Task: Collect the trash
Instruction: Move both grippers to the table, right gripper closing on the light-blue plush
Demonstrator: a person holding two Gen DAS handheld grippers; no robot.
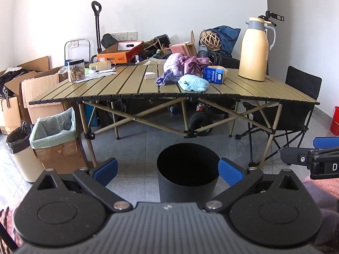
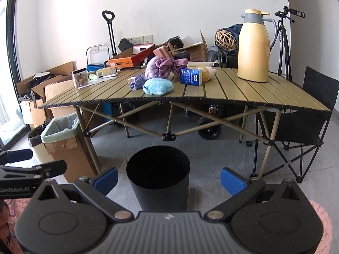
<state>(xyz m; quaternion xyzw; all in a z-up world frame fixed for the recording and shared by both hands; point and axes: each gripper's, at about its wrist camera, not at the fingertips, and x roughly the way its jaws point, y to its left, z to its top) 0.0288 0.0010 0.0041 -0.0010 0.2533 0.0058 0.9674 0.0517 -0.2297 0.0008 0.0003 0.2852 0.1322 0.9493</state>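
A black round bin (image 1: 187, 169) (image 2: 157, 174) stands open on the floor in front of the slatted folding table (image 1: 118, 84) (image 2: 243, 89). On the table lie a blue tissue pack (image 1: 213, 75) (image 2: 190, 76), a light-blue fluffy cloth (image 1: 192, 83) (image 2: 157, 86), purple cloths (image 1: 180, 65) (image 2: 163, 65) and a small white block (image 1: 150, 75). My left gripper (image 1: 168, 172) is open above the bin's near side, holding nothing. My right gripper (image 2: 169, 180) is open too and holds nothing, the bin between its blue pads.
A yellow thermos jug (image 1: 253, 50) (image 2: 253, 46) and a clear jar (image 1: 75, 71) stand on the table. A bag-lined cardboard box (image 1: 54, 135) (image 2: 60, 135) and a cream bin (image 1: 21, 154) sit left, a black folding chair (image 1: 296, 105) (image 2: 307, 114) right. Boxes clutter the back.
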